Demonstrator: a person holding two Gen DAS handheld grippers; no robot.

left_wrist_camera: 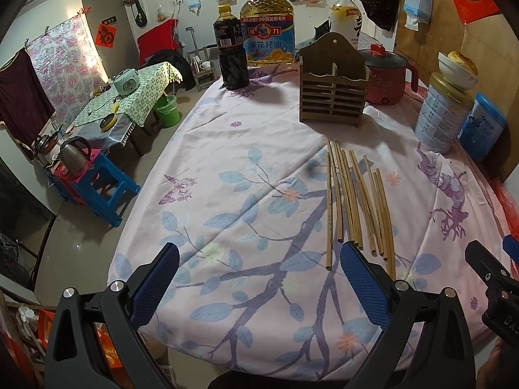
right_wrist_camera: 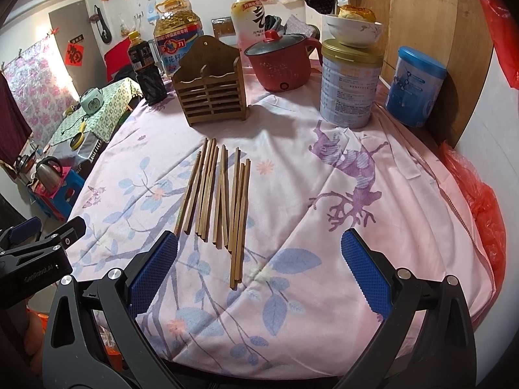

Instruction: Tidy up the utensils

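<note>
Several bamboo chopsticks [left_wrist_camera: 355, 201] lie side by side on the pink flowered tablecloth [left_wrist_camera: 246, 168], pointing toward a slatted wooden utensil holder [left_wrist_camera: 332, 92] that stands upright farther back. The right wrist view shows the same chopsticks [right_wrist_camera: 220, 194] and holder [right_wrist_camera: 212, 92]. My left gripper [left_wrist_camera: 259, 259] hovers open over the near edge, its right blue pad close to the chopsticks' near ends. My right gripper [right_wrist_camera: 259, 253] is open too, with the chopstick ends just inside its left pad. Nothing is held.
Behind the holder stand a dark sauce bottle [left_wrist_camera: 230, 52], a big oil jug [left_wrist_camera: 267, 26], a red electric pot [left_wrist_camera: 386, 74], a milk-powder tin [left_wrist_camera: 442, 116] with a bowl on top, and a blue canister [left_wrist_camera: 483, 129]. A wooden board leans at the right.
</note>
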